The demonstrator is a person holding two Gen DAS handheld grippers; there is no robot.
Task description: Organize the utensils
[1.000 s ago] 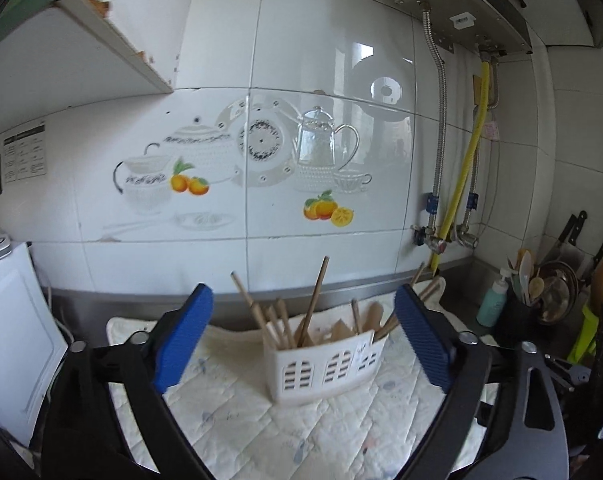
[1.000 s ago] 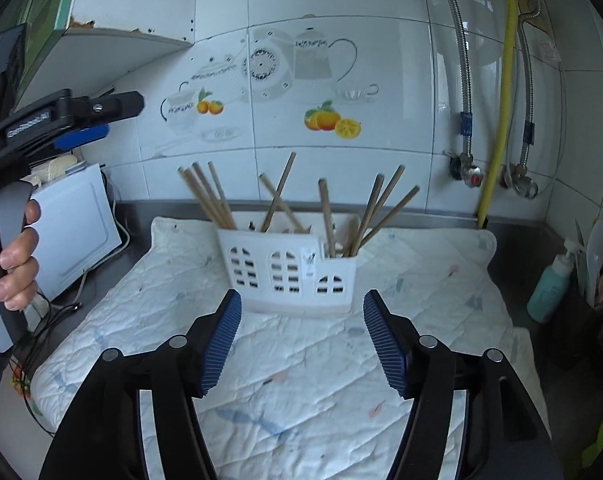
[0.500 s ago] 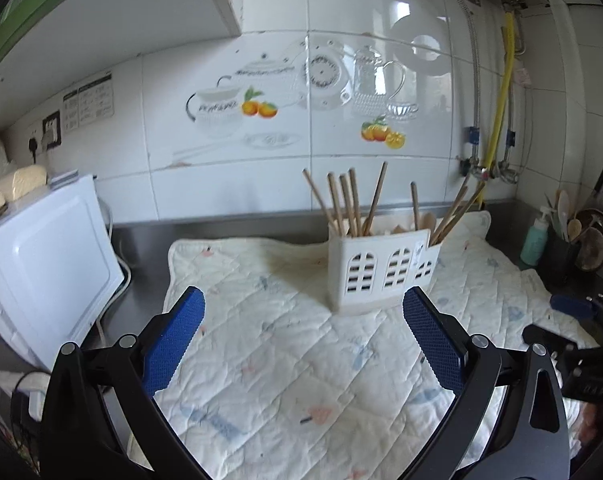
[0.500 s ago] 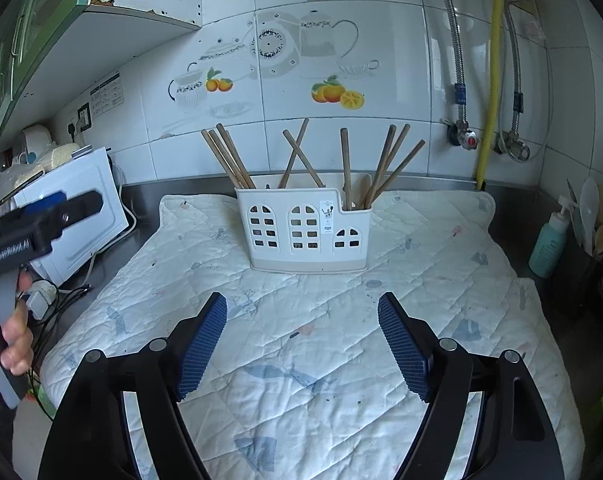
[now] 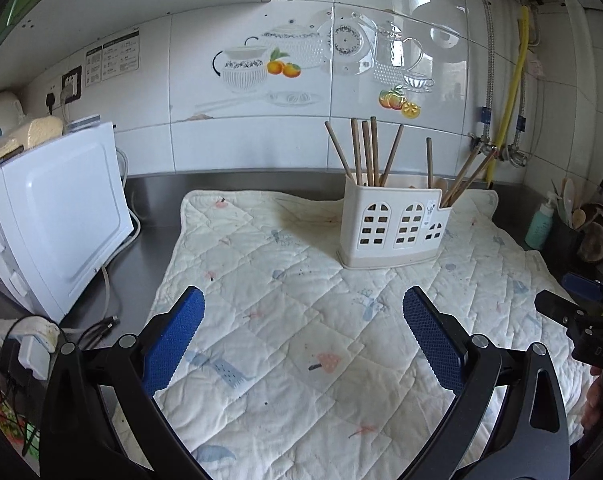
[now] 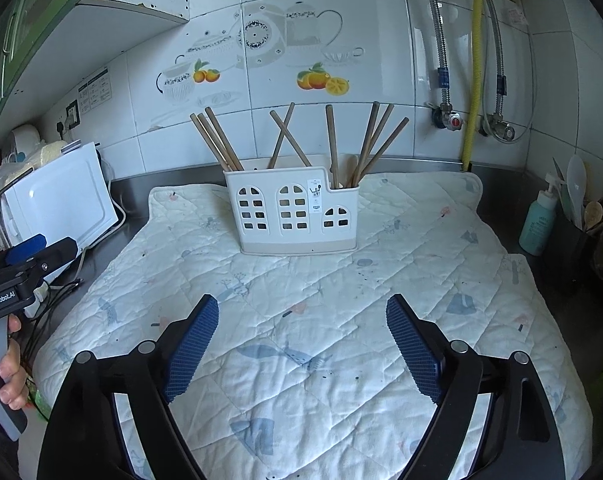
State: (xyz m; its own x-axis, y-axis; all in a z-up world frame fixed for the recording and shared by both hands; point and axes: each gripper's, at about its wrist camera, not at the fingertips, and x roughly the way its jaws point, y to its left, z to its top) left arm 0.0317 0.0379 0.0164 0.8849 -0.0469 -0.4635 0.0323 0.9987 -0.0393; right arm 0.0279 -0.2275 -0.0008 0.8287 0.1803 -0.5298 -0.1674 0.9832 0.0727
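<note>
**Both grippers held apart above the quilted mat, utensil caddy at the far edge**

The white plastic utensil caddy with arched cut-outs (image 6: 297, 216) stands upright on the cream quilted mat (image 6: 341, 320) near the tiled wall, in the centre of the right wrist view and right of centre in the left wrist view (image 5: 393, 232). Brown wooden chopsticks (image 6: 332, 144) lean out of its compartments at several angles.

The left gripper (image 5: 303, 334) has its blue-padded fingers (image 5: 173, 336) spread wide with nothing between them; the right gripper (image 6: 302, 344) is likewise spread and holds nothing. Both hover over bare mat, well apart from the caddy.

Only the right wrist view shows the person's left hand (image 6: 11, 372) on the handle at lower left, and the red-handled valve (image 6: 453, 122) on the wall. Only the left wrist view shows the white power strip with cables (image 5: 29, 344) at lower left.

A white boxy appliance (image 5: 57, 216) sits on the steel bench (image 5: 153, 204) left of the mat; a teal pump bottle (image 6: 539, 224) stands right of it. Nothing lies between the fingers and the caddy.
</note>
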